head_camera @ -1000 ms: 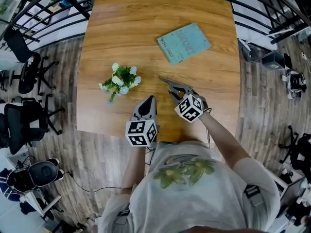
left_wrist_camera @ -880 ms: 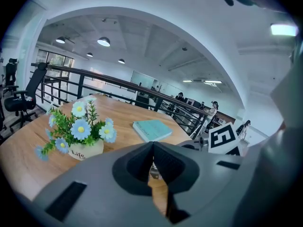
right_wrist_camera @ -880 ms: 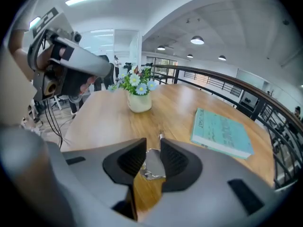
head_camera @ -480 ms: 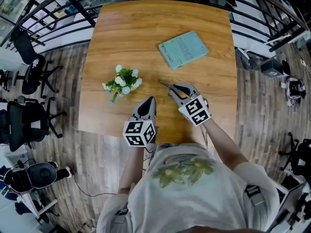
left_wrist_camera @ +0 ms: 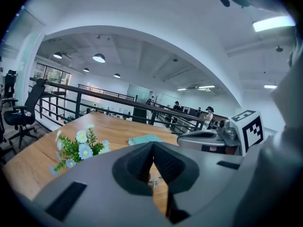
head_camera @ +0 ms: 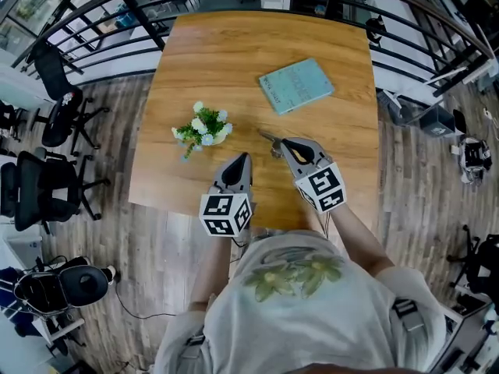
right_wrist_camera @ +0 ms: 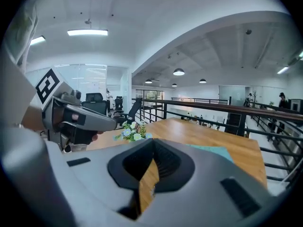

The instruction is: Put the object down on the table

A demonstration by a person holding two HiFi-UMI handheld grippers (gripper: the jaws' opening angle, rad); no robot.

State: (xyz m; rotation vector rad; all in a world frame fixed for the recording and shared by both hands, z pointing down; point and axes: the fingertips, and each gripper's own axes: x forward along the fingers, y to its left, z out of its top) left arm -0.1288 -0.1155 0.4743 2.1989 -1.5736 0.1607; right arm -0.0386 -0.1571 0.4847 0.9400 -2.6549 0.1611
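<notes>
A small bunch of white and blue flowers lies on the wooden table, left of centre. Farther back on the right lies a teal book. My left gripper hovers near the table's front edge, just right of the flowers, jaws shut and empty. My right gripper is beside it, pointing at the table's middle, also shut and empty. In the left gripper view the shut jaws point past the flowers and book. The right gripper view shows the flowers beyond its shut jaws.
A black railing runs round the table's far side. Office chairs stand on the wood floor to the left, and more equipment sits at the right. The table's near edge is just under both grippers.
The head view has shifted slightly. The right gripper's marker cube has swung a little to the right and toward me. Both grippers stay shut, and the flowers and book have not moved.
</notes>
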